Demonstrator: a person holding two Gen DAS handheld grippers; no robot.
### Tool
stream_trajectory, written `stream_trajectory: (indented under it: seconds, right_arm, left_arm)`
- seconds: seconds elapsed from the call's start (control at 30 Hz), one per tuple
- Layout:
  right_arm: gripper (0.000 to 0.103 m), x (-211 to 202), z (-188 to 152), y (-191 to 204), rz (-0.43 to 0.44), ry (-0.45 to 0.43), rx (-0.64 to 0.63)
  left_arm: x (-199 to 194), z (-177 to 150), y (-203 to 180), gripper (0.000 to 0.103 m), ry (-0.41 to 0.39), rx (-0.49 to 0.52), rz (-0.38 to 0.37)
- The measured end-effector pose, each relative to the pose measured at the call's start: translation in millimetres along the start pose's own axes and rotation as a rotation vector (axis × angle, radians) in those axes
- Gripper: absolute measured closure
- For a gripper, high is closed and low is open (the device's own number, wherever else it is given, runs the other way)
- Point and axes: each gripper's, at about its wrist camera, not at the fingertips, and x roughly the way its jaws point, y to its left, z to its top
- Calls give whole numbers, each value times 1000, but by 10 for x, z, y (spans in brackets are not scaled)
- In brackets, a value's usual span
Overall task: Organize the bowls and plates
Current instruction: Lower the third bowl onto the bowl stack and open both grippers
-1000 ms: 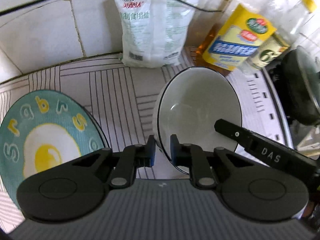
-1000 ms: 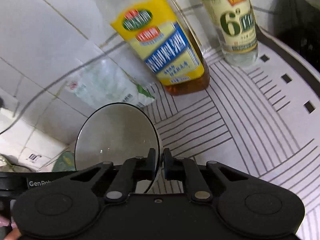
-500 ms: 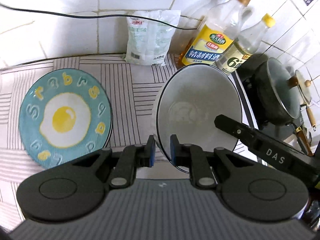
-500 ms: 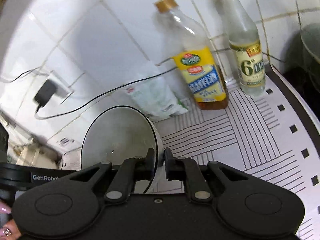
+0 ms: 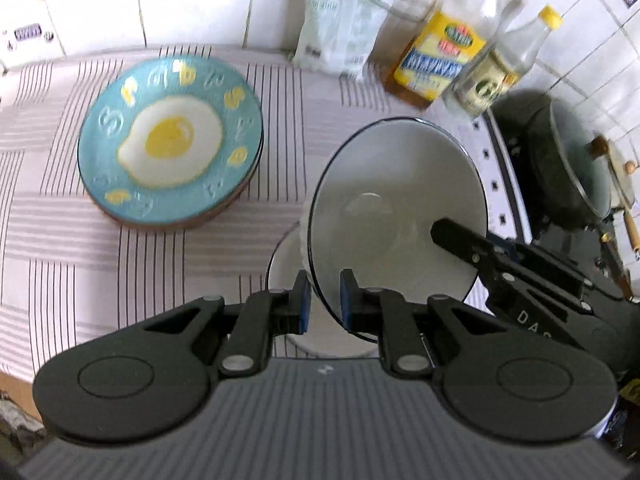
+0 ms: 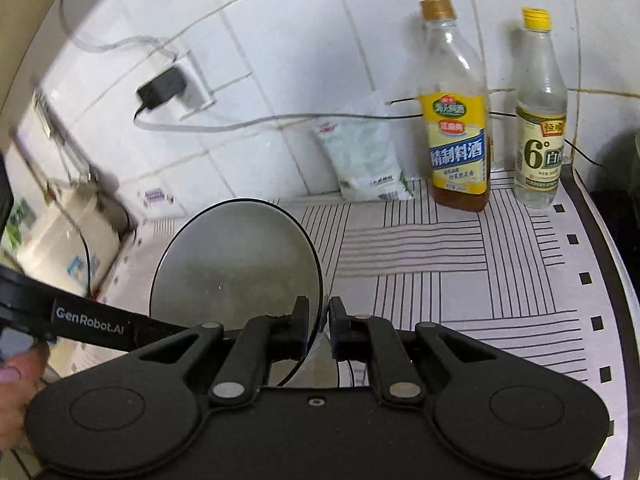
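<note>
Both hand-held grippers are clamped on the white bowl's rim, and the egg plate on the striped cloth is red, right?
Not quite: the egg plate is light blue, as the left wrist view shows. The rest holds: the left hand-held gripper and right hand-held gripper both clamp the white bowl by its rim.

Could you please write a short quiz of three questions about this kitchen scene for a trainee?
1. True or false: both grippers are shut on the rim of the same white bowl.
2. Which picture is on the blue plate? A) a fish B) a fried egg C) a flower
3. Fill in: the bag leans on the wall beside two ____.

Key
1. True: left gripper and right gripper each clamp the rim.
2. B
3. bottles: the yellow-label bottle and the clear bottle.
</note>
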Motion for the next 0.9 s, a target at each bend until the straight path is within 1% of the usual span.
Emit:
stream_trajectory:
  seconds: [0.07, 0.17, 0.23, 0.37, 0.43, 0.5, 0.67, 0.8, 0.9]
  right_arm:
    - [90, 14, -55, 44, -21, -1, -27]
    - [91, 52, -116, 153, -105, -17, -93]
    - [91, 94, -157, 198, -135, -17, -143]
    - [91, 150, -233, 218, -139, -1, -172]
    - [91, 176, -275, 256, -149, -1, -214]
    - [91, 213, -327, 326, -178, -6, -280]
    - [91, 302, -422, 413, -218, 5, -379]
    - [91, 358, -497, 483, -252, 6, -471]
    - [91, 381, -531, 508, -268, 1, -508]
  left_arm:
    - [84, -60, -21, 90, 27, -1, 21]
    - [161, -114, -75, 88, 40, 4, 33]
    - [204, -115, -90, 88, 49, 3, 48]
    - [290, -122, -37, 87, 100, -22, 60]
    - [321, -135, -20, 86, 118, -27, 62]
    - [362, -146, -17, 85, 141, -31, 62]
    - [473, -167, 5, 83, 197, -47, 68]
    - [534, -184, 40, 82, 228, -65, 57]
    - [562, -210, 48, 82, 217, -63, 71]
